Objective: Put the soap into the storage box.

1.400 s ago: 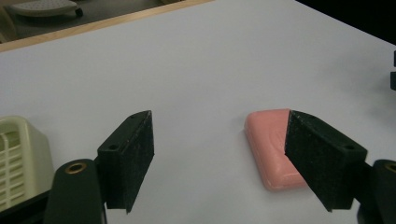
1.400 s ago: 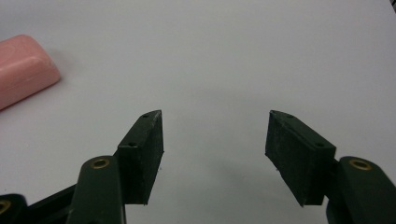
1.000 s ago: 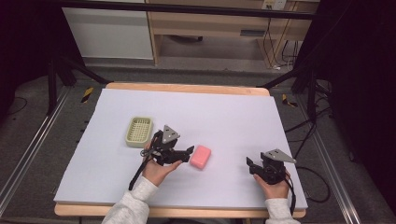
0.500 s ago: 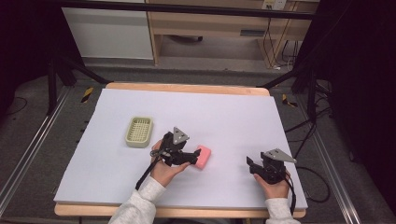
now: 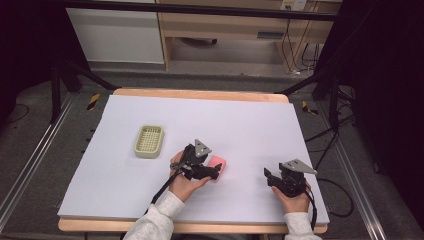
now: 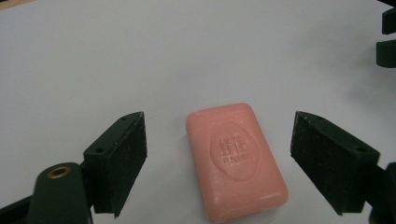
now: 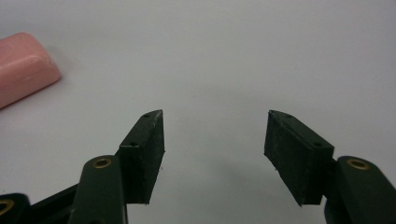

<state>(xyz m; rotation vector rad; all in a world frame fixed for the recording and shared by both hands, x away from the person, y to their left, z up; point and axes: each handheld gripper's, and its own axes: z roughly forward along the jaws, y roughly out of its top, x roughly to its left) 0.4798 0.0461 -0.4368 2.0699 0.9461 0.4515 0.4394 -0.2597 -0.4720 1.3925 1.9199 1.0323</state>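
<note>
I take the pink soap bar (image 6: 236, 158) as my landmark: it lies flat on the white table sheet (image 5: 250, 115), stamped face up, near the front and roughly mid-width. I have the left gripper (image 5: 210, 171) brought right up to it, and I judge that placement is meant to set up a pinch across the bar's narrow width, since in the left gripper view the soap sits squarely between the two jaws with its long axis running away from the camera. The jaws are spread wide, one on each side of the soap, and neither pad touches it; bare sheet shows in both gaps, so nothing is held yet. The right gripper (image 5: 272, 178) is parked well to the right of the soap, low over the sheet, which I read as keeping it out of the way. Its jaws are also spread apart with nothing between them, and the soap's rounded end (image 7: 23, 65) sits off toward its upper left. The pale green ribbed soap dish (image 5: 149, 141) stands well to the left of the soap and a little farther back, empty, a likely destination.
</note>
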